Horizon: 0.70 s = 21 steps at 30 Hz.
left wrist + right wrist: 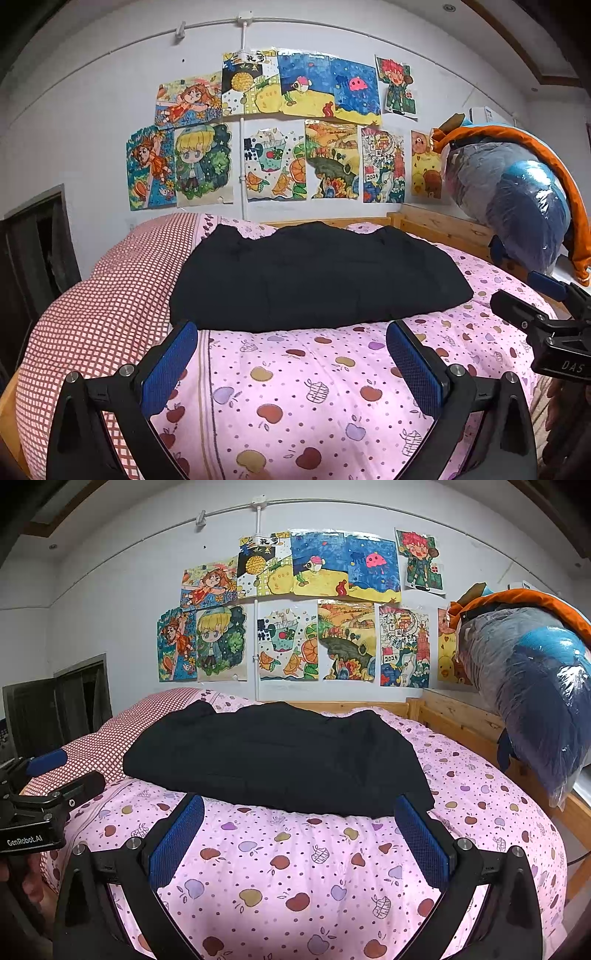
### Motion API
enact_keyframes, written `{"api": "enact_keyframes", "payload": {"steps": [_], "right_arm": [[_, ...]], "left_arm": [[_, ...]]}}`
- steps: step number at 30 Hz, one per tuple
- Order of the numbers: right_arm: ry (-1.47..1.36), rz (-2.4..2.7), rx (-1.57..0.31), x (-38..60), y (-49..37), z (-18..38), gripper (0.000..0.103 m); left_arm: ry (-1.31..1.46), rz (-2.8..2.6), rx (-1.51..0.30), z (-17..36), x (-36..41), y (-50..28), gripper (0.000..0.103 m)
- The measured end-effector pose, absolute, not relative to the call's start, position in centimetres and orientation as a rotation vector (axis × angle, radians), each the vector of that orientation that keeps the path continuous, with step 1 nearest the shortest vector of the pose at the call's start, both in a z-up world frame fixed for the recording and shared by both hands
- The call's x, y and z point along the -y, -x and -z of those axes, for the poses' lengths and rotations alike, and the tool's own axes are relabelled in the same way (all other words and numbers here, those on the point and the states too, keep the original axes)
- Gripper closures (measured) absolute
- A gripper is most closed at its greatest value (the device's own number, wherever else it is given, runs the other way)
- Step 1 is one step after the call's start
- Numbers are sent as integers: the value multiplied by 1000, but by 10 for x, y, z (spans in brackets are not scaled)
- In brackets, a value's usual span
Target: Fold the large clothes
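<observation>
Left gripper [291,328]: jaws spread wide, nothing between the blue pads [170,363]. Hovers over the quilt [295,387], tips aimed at the near edge of the black garment [314,277], just short of it, not touching.

Right gripper [299,805]: same state, jaws apart, empty. Its right fingertip sits close to the garment's near right corner; contact not evident. Both tools side by side, each seen at the margin of the other's view, held by hands barely visible at the frame edges.

Garment: dark, thick, lying across the middle of the bed on the pink apple-print quilt, already a compact, roughly rectangular bundle with a rumpled far edge. Judgement: either folding is near done, or another fold is being lined up; the paired approach to the near hem suits lifting both corners together.

Surroundings: red-checked pillow [110,295] to the left, wooden bed rail [461,716] far right, plastic-wrapped bundle [535,686] resting on it, children's drawings [277,129] on the far wall.
</observation>
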State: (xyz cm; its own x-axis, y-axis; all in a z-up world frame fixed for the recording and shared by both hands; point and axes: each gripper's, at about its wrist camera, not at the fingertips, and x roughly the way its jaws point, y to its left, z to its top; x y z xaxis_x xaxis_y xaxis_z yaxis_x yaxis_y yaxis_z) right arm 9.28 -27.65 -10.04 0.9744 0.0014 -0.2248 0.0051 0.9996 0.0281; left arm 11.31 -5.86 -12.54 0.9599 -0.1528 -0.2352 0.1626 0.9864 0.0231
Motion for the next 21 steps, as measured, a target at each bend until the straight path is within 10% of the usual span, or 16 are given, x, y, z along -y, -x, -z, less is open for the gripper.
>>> {"api": "enact_keyframes", "payload": {"steps": [21], "right_arm": [[-33, 7, -233, 280, -92, 104, 2]], "left_arm": [[-102, 150, -223, 130, 65, -113, 0]]}}
